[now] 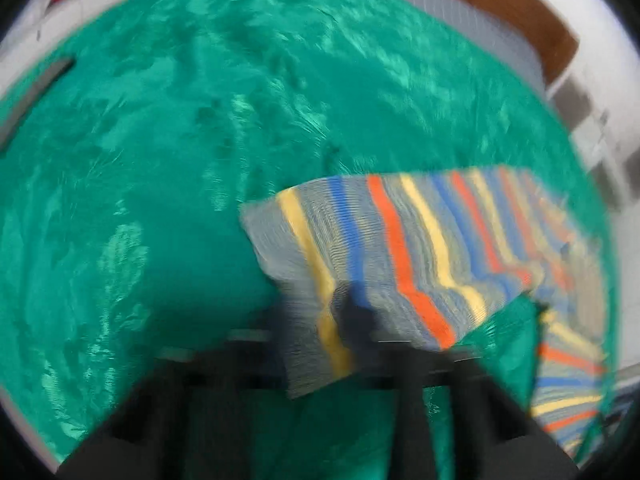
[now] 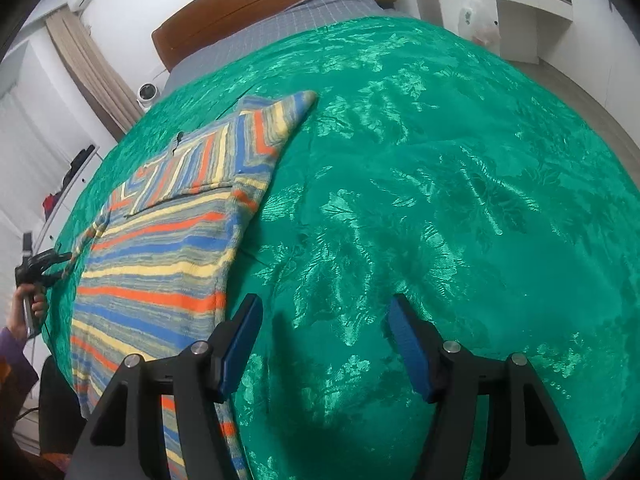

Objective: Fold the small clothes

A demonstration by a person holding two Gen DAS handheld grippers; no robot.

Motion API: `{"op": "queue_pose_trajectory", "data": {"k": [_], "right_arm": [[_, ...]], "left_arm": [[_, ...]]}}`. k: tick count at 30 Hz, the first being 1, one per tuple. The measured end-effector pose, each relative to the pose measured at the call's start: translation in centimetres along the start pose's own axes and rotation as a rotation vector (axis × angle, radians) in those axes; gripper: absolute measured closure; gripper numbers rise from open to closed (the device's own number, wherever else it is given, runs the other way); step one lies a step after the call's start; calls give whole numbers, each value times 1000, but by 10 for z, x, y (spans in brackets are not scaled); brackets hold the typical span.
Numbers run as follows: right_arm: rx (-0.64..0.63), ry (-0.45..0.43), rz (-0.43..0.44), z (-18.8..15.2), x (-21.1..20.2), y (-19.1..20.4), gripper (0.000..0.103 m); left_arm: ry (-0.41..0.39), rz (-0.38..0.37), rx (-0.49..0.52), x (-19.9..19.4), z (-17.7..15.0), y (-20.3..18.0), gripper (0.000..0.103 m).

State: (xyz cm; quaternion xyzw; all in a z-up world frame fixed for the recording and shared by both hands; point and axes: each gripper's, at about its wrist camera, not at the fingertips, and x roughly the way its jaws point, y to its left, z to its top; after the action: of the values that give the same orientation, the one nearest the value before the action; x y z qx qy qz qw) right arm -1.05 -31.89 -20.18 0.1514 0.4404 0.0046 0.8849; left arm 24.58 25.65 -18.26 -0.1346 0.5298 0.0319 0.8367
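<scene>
Striped sweater (image 2: pixel 160 248) is lying flat on green bedspread (image 2: pixel 440 200), filling left half of right wrist frame; right gripper (image 2: pixel 320 344) is hovering w/ fingers spread wide, nothing btwn them, just right of sweater's hem; left gripper (image 1: pixel 352 320), blurred at bottom centre, is pinching sleeve (image 1: pixel 380 248), lifting it.

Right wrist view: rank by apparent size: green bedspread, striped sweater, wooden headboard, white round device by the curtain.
1. green bedspread
2. striped sweater
3. wooden headboard, though it is farther away, so its true size is unsure
4. white round device
</scene>
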Motion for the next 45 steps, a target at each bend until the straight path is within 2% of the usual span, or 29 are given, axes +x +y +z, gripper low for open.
{"op": "queue_pose_trajectory", "data": {"k": [3, 7, 9, 11, 13, 15, 16, 21, 23, 27, 29, 31, 32, 34, 35, 36, 38, 40, 42, 44, 45], "right_arm": [[-20, -13, -11, -3, -10, 0, 38], [-22, -42, -22, -9, -21, -7, 38], [6, -55, -15, -12, -23, -15, 38], [41, -64, -9, -16, -23, -23, 38], [76, -75, 4, -20, -25, -30, 38], [100, -86, 12, -24, -27, -35, 38], [105, -90, 16, -25, -28, -36, 38], [93, -92, 19, -25, -26, -37, 38], [98, -95, 20, -25, -25, -38, 38], [117, -96, 24, -27, -22, -40, 38], [121, -94, 21, -28, -19, -41, 38], [119, -94, 18, -29, -19, -42, 38], [118, -95, 17, -29, -19, -44, 38], [126, -98, 21, -31, -21, -48, 38], [132, -98, 24, -32, -21, -50, 38], [140, -98, 28, -32, -21, -52, 38], [149, -97, 34, -31, -20, -56, 38], [142, -98, 28, -29, -18, -54, 38], [132, -96, 20, -29, -16, -53, 37], [132, -94, 14, -30, -14, -53, 37], [135, -93, 12, -30, -14, -53, 37]], "left_arm": [[-56, 23, 7, -24, 15, -15, 99], [-160, 43, 51, -73, 56, -32, 100], [-167, 86, 94, -80, 67, -42, 100], [-133, 133, 120, -73, 74, -50, 100], [-107, 132, 106, -68, 75, -56, 100], [-119, 71, 114, -79, 67, -73, 100], [-132, 38, 150, -86, 63, -92, 100], [-176, -178, 405, -127, 40, -226, 100], [-172, -251, 490, -132, 25, -276, 100], [-118, -349, 595, -108, -8, -356, 97], [-59, -380, 610, -83, -22, -378, 85], [24, -387, 581, -60, -29, -384, 47], [39, -403, 547, -54, -27, -380, 44], [48, -458, 456, -49, -18, -354, 43], [47, -456, 408, -46, -6, -336, 43], [39, -433, 367, -44, 4, -320, 43], [14, -336, 296, -35, 27, -283, 43], [52, -275, 283, -20, 38, -260, 43], [141, -261, 299, 0, 38, -245, 44], [237, -265, 346, 22, 28, -248, 48], [250, -255, 366, 28, 23, -252, 51]]}}
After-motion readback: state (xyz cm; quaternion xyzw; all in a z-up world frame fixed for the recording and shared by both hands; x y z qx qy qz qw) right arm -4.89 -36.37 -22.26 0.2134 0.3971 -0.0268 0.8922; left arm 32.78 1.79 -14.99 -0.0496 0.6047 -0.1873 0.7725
